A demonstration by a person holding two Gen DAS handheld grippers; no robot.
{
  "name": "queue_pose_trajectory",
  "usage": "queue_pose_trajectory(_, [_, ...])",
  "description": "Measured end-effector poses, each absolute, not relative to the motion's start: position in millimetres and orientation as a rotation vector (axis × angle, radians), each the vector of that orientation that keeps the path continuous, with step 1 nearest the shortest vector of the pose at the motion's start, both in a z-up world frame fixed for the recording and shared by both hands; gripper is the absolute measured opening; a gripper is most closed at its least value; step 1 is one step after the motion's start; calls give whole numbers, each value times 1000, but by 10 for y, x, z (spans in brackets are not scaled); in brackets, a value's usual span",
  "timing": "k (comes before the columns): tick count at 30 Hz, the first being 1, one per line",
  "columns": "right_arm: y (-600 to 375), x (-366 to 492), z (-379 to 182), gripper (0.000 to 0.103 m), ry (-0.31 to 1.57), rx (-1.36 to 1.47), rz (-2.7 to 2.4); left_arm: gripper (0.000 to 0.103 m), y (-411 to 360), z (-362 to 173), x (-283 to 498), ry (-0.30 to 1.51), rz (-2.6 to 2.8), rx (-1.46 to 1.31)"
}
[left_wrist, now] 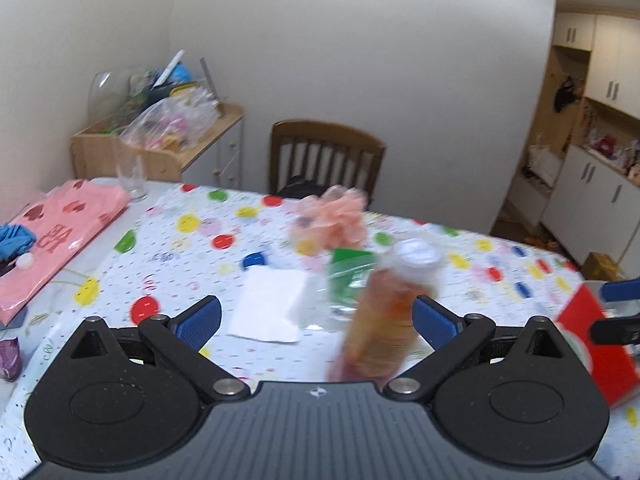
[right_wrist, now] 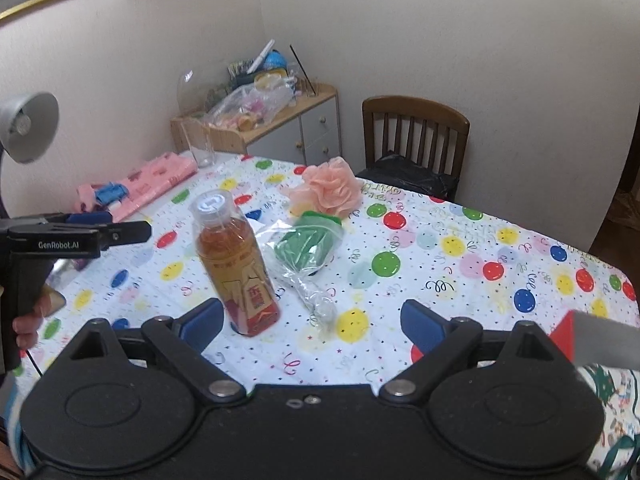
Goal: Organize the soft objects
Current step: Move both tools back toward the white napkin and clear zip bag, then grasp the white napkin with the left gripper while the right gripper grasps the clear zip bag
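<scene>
Fig. Two wrist views over a table w/ balloon-print plastic cloth (right_wrist: 440, 248).

Left gripper (left_wrist: 316, 314): jaws wide apart, nothing held. A clear plastic bottle of amber tea w/ white cap (left_wrist: 384, 312) stands tilted and blurred just inside its right pad; I can't tell if it touches.

Right gripper (right_wrist: 312, 326): jaws also wide apart, empty, hovering above the cloth; the bottle is near its left pad.

Soft items: a peach mesh bath pouf (right_wrist: 330, 192) sits toward the far edge near the brown wooden chair (right_wrist: 416, 136). Touching its near side is a green fabric bundle in a clear zip bag (right_wrist: 308, 244), w/ the bag's twisted tail trailing toward me. A flat white paper napkin (left_wrist: 268, 304) lies left of the bag.

Handling, as I judge it: pouf is v. light, springy, compresses to nothing, so I'd pinch deep into the ruffles. The bag is light but slick film, so I'd grab across the padded green bulk, not the thin tail, which may slide out. The bottle is rigid, top-heavy and easily toppled; I'd steer clear.
</scene>
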State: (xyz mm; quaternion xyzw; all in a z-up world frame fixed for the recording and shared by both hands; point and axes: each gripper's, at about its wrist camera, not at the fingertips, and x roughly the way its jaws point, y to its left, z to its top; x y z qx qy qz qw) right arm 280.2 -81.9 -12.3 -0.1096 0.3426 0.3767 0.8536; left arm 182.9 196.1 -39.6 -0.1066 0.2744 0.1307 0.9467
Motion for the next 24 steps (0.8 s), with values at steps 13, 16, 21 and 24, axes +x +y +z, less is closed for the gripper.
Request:
queue_pose_trajectory(13, [-182, 3274, -698, 74, 807, -418, 765, 102, 2628, -1218, 2369, 702, 327, -198])
queue_pose_trajectory(16, [-23, 3385, -845, 70, 830, -470, 778, 102, 2642, -1351, 2500, 719, 298, -177])
queue_pose_trajectory(21, [106, 3596, -1076, 61, 874, -508, 817, 102, 2615, -1533, 2714, 746, 250, -145])
queue_pose_trajectory(24, [122, 3700, -1174, 52, 906, -486, 846, 101, 2642, -1633, 2817, 759, 254, -146])
